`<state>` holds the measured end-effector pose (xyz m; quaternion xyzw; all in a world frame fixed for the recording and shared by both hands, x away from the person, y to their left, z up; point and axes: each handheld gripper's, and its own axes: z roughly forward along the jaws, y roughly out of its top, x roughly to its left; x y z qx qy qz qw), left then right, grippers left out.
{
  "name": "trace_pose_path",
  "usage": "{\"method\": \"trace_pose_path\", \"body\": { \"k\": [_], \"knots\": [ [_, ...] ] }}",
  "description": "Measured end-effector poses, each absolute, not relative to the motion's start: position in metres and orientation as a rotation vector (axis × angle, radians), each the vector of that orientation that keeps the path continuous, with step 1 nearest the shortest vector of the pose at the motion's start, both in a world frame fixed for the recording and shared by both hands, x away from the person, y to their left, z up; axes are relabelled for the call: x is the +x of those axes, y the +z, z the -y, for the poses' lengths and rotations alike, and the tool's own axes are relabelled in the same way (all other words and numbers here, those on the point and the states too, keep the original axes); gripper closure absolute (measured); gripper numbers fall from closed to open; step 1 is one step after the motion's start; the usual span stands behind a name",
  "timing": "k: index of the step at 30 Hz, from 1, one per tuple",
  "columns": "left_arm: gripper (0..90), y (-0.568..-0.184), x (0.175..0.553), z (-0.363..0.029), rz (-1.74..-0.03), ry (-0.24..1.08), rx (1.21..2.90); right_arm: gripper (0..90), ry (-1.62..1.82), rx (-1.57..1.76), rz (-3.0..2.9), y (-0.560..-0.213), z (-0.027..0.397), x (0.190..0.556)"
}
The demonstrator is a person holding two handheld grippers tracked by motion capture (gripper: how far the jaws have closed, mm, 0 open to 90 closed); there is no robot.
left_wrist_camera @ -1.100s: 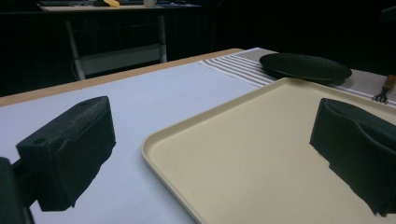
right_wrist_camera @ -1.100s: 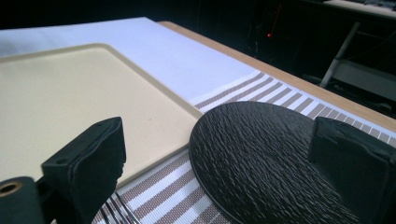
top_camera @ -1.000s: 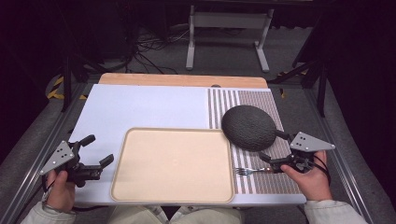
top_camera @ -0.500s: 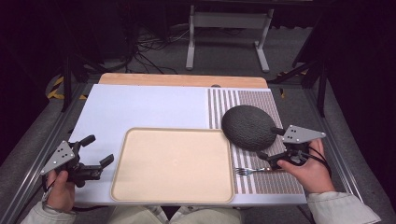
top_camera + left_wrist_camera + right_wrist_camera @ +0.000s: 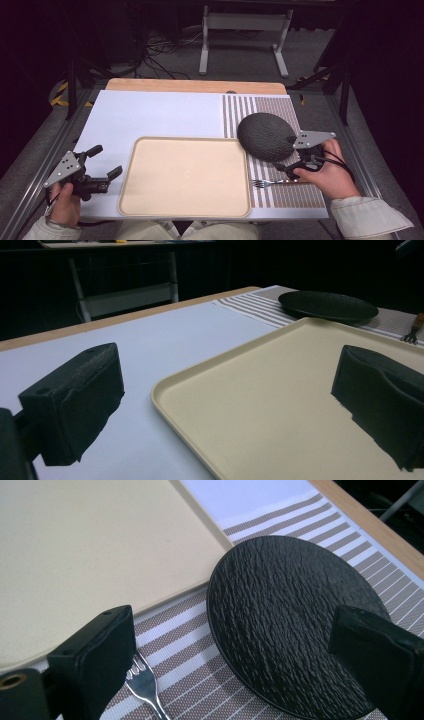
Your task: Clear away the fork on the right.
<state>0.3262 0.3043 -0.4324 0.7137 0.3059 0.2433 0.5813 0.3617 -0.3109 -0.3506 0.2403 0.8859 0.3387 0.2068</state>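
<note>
Right claw (image 5: 286, 159) gapes over the fork (image 5: 270, 183) — beside black plate (image 5: 265, 136).

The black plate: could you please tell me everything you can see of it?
The plate is round, shallow and matte black, with a rough, slate-like texture. It lies flat and empty on the striped mat, just right of the beige tray, close to it. The fork lies nearer the person, apart from it. The right gripper hovers open at its near edge, one jaw over the plate.
</note>
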Motion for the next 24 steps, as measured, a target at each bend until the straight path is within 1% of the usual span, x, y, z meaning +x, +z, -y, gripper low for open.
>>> {"method": "trace_pose_path", "body": {
  "k": [13, 15, 24],
  "knots": [
    [0.8, -0.433, 0.326, -0.302, -0.714, 0.560, 1.663, 6.7, 0.841, 0.631, -2.571, -0.356, 0.307, 0.367],
    [0.9, -0.433, 0.326, -0.302, -0.716, 0.559, 1.661, 8.2, 0.829, 0.600, -2.614, -0.359, 0.306, 0.368],
    [0.9, -0.433, 0.326, -0.303, -0.713, 0.557, 1.666, 8.6, 0.714, 0.546, -2.716, -0.370, 0.302, 0.373]
  ]
}}
